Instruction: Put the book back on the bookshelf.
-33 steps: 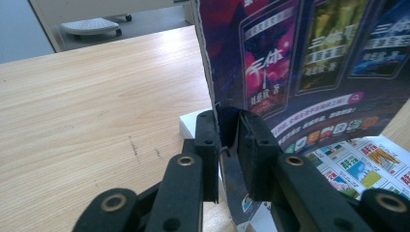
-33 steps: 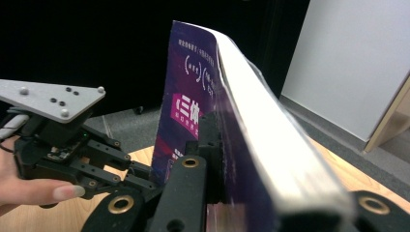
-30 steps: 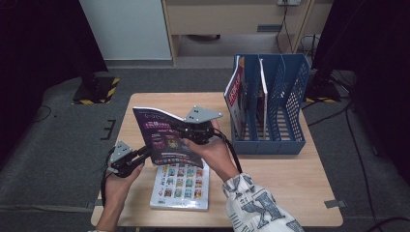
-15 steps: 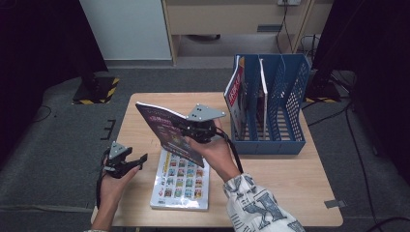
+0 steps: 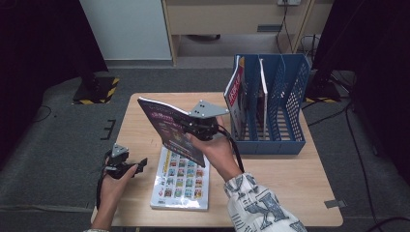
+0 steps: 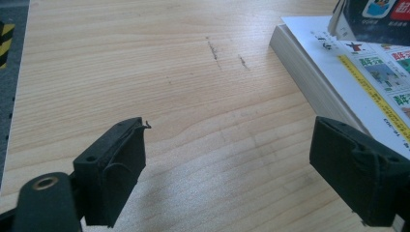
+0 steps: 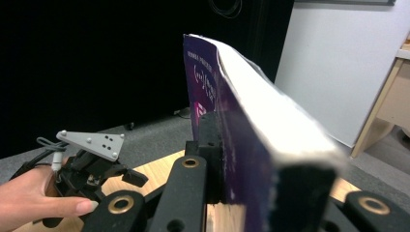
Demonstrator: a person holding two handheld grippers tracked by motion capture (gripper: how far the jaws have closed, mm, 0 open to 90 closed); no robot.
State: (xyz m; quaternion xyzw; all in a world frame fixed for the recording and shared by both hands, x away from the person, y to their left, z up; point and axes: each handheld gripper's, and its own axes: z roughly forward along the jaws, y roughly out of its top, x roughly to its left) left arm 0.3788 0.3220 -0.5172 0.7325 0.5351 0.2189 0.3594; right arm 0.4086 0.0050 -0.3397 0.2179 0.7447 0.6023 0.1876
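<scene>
My right gripper [image 5: 189,128] is shut on a purple-covered book [image 5: 164,124] and holds it tilted on edge above the table. In the right gripper view the black jaws clamp the book's [image 7: 251,125] lower edge. My left gripper [image 5: 140,165] hovers low over the table's left edge. Its jaws have just been opening and now stand wide apart with nothing between them [image 6: 232,140], bare wood beneath. A second book [image 5: 183,181] with a grid of small colourful pictures lies flat on the table, to the right of the left gripper [image 7: 130,178].
A blue file rack [image 5: 290,116] stands at the table's back right with magazines [image 5: 235,96] upright in its left slots. The wooden table [image 5: 280,183] is bare on its right front. Grey floor and a dark curtain lie to the left.
The left gripper has let go of the purple book's lower left edge, opened, and dropped down and left to the table's edge. The right gripper has kept the book, which now leans less.
</scene>
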